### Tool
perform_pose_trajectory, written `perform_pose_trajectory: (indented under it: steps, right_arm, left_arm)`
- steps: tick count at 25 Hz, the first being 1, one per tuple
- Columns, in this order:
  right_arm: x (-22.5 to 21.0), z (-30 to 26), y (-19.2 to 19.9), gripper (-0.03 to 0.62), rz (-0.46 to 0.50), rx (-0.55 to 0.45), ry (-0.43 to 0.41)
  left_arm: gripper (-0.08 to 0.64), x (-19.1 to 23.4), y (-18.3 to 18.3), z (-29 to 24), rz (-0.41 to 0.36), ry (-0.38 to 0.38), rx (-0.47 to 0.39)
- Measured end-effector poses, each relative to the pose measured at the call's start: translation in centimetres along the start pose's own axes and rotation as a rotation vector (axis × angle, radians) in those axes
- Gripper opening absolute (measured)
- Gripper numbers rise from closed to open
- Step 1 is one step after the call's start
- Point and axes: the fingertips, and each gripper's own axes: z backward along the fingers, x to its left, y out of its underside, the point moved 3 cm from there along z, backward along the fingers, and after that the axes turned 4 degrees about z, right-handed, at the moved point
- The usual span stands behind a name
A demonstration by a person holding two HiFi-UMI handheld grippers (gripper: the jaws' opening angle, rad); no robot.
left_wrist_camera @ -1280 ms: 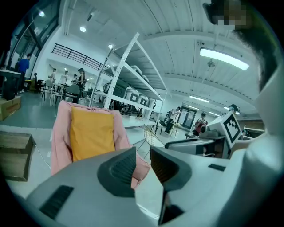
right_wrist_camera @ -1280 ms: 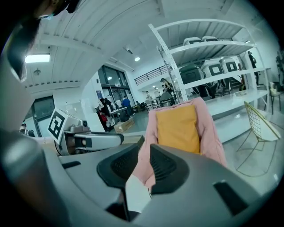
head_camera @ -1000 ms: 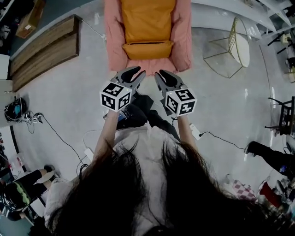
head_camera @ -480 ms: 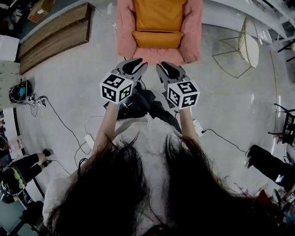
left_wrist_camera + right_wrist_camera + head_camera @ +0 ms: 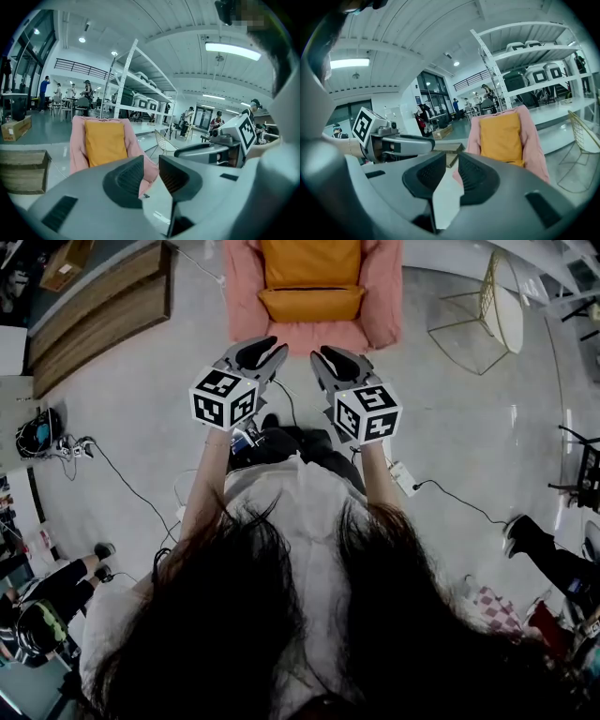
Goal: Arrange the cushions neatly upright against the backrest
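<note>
A pink armchair (image 5: 384, 296) stands ahead on the floor. One orange cushion (image 5: 309, 257) leans upright against its backrest, and a second orange cushion (image 5: 311, 304) lies flat across the seat. My left gripper (image 5: 269, 347) and right gripper (image 5: 323, 356) hover side by side in the air just short of the chair's front edge, touching nothing. The left gripper view shows the left gripper (image 5: 151, 161) with its jaws a narrow gap apart and empty, the cushion (image 5: 105, 140) beyond. The right gripper (image 5: 451, 161) also has a small empty gap, facing the cushion (image 5: 501, 138).
A gold wire-frame chair (image 5: 469, 324) stands right of the armchair, and a low wooden bench (image 5: 94, 315) to its left. Cables (image 5: 122, 493) and a power strip (image 5: 398, 479) lie on the floor by my feet. White shelving (image 5: 136, 93) rises behind the armchair.
Both grippers have moved up in the head view, staying side by side before the chair. The view has shifted a little. Their jaws have not changed.
</note>
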Motion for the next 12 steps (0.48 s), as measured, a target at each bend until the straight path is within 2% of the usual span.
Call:
perform_pose_trajectory:
  steps: [12]
  right_arm:
    - [1.2,-1.4,0.8,0.091,-0.002,0.033,0.029]
  left_arm:
    - [0.11,1.8,0.5,0.9,0.016,0.023,0.0]
